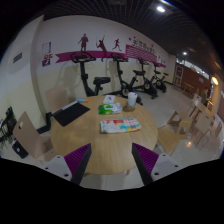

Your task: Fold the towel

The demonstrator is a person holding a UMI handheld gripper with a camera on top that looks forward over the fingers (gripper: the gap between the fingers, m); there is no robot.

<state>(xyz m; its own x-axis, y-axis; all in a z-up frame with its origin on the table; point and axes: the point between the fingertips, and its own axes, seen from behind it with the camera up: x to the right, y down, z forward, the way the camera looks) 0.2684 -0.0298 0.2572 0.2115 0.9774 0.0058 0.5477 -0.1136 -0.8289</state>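
Note:
A folded towel (120,126) with a coloured pattern lies on the round wooden table (85,140), toward its far right side, well beyond my fingers. My gripper (112,166) is open and empty, held over the table's near edge, with the purple pads (79,161) spread wide apart. Nothing stands between the fingers.
On the table there is a dark mat or laptop (70,113) at the far left, a green item (107,107) and a white cup (132,99) at the far side. Wooden chairs (30,140) ring the table. Exercise bikes (100,82) stand along the back wall.

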